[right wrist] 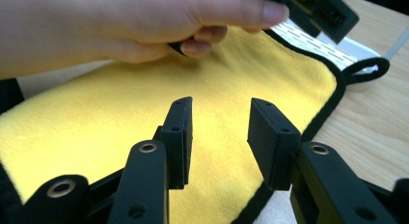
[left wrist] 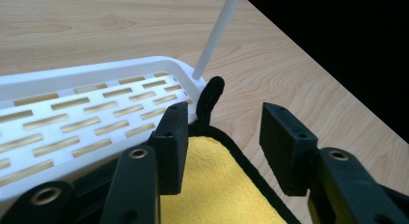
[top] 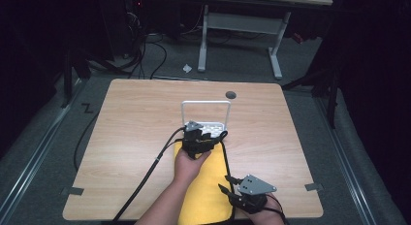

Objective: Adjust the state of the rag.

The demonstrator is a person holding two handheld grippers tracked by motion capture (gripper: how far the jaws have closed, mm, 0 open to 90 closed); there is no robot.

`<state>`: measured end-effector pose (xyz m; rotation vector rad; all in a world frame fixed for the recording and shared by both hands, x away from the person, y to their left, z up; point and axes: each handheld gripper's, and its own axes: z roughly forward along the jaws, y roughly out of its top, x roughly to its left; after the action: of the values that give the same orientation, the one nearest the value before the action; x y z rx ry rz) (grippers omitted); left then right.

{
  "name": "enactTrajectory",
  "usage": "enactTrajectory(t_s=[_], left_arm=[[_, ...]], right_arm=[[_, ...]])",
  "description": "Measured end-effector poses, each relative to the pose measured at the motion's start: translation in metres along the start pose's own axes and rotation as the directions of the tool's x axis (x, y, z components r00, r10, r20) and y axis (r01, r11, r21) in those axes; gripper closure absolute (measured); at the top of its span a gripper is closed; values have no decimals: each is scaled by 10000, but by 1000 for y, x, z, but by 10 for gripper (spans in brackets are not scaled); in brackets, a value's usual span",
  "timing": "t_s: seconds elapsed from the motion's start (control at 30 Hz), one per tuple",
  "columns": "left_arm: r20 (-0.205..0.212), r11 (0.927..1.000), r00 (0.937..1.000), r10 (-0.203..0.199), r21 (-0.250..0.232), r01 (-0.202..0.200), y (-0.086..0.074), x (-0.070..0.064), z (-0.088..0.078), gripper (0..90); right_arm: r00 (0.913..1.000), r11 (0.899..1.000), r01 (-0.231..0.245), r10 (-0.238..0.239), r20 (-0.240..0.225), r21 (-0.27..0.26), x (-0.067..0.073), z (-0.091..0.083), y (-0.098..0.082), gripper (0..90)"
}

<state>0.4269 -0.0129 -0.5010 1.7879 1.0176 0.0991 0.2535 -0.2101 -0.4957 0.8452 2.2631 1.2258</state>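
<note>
A yellow cloth [top: 206, 196] with black edging lies on the wooden table [top: 135, 118], running from the near edge up to a white slotted tray [top: 213, 124]. My left gripper [top: 212, 135] hovers open over the cloth's far right corner [left wrist: 217, 185], its jaws [left wrist: 224, 132] either side of the edging with nothing pressed between them. The cloth's black hanging loop [left wrist: 210, 96] stands up against the tray rim [left wrist: 87, 74]. My right gripper [top: 225, 184] is open at the cloth's near right edge. Its jaws [right wrist: 219, 132] point across the yellow surface [right wrist: 120, 118] toward the left hand [right wrist: 120, 26].
A white U-shaped handle [top: 206, 104] rises from the tray's far side. A round dark grommet [top: 230, 95] sits in the tabletop behind it. Beyond the table are a white-legged desk [top: 240, 26] and floor cables [top: 145, 50]. Bare wood lies left and right of the cloth.
</note>
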Motion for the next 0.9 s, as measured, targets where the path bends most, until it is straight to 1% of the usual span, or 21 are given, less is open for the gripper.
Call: enactTrajectory(t_s=[0.07, 0.17, 0.2, 0.3, 0.4, 0.5, 0.57, 0.63, 0.7, 0.73, 0.83, 0.9], left_arm=[[-63, 9999, 9999, 128, 2, -128, 0, 1, -4, 522], [-130, 9998, 9997, 193, -102, -194, -1, 5, -15, 522], [-171, 9996, 9995, 268, -58, -269, -2, 6, -19, 523], [-434, 9987, 9978, 499, 91, -496, -7, 11, -29, 528], [-632, 9982, 9962, 595, 133, -588, -14, 17, -41, 538], [-871, 9957, 9920, 912, 220, -896, -22, 22, -55, 542], [-1016, 9917, 9868, 1258, 378, -1226, -29, 25, -66, 541], [-1069, 9900, 9845, 1391, 401, -1355, -38, 27, -79, 541], [-918, 9897, 9857, 1410, 392, -1379, -48, 30, -94, 535], [-857, 9906, 9871, 1350, 361, -1323, -54, 32, -102, 534], [-733, 9937, 9916, 1064, 439, -1034, -74, 39, -124, 529], [-769, 9959, 9932, 880, 296, -859, -86, 42, -134, 526]], right_arm=[[10000, 10000, -44, 44, 21, 21, -1, 1, -1, 616], [10000, 10000, -71, 70, 34, 58, -2, 3, -2, 613], [10000, 9999, -84, 84, 30, 78, -2, 3, -2, 612], [10000, 9998, -19, 19, -5, 174, -1, 6, -3, 612], [10000, 9996, -33, 34, -15, 275, -1, 8, -3, 612], [10000, 9996, -16, 17, -16, 294, -1, 10, -3, 612], [10000, 9995, -62, 61, 9, 309, -1, 10, -4, 610], [10000, 9994, -87, 86, 25, 322, -1, 10, -4, 609], [10000, 9993, -79, 78, 35, 354, -1, 11, -4, 609], [10000, 9994, -75, 74, 37, 352, -1, 11, -5, 607], [10000, 9992, -82, 81, 25, 402, -1, 12, -6, 606], [9999, 9987, -140, 139, 27, 486, -2, 14, -7, 601]])
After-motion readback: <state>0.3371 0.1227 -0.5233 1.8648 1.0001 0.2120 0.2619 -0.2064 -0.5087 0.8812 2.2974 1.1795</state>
